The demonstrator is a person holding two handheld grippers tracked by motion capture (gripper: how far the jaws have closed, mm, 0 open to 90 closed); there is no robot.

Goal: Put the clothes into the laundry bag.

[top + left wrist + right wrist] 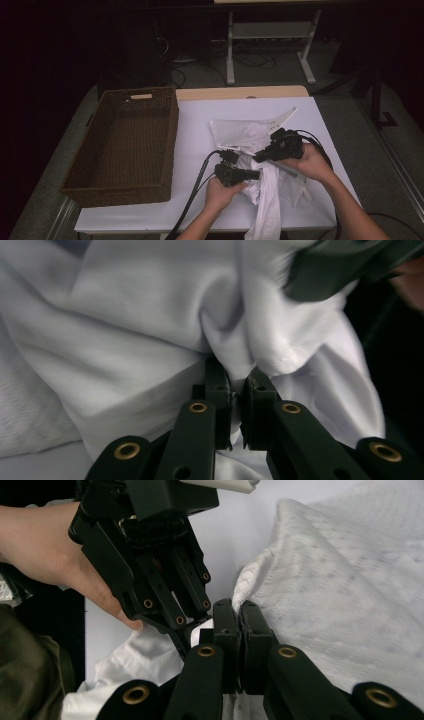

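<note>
A crumpled white garment (250,137) lies on the right half of the table, one end hanging over the front edge. My left gripper (257,174) points right into its middle. In the left gripper view this gripper (239,375) is shut on a pinched fold of smooth white cloth (150,315). My right gripper (256,158) points left, just above and beside the left one. In the right gripper view it (236,609) is shut on the edge of the textured white cloth (340,590), with the left gripper (170,580) and its hand close by.
A large brown wicker basket (172,135) stands on the left of the white table (195,145), with nothing inside it. Cables trail from both grippers toward the front edge. Dark floor, cables and a white frame leg (230,50) lie beyond the table.
</note>
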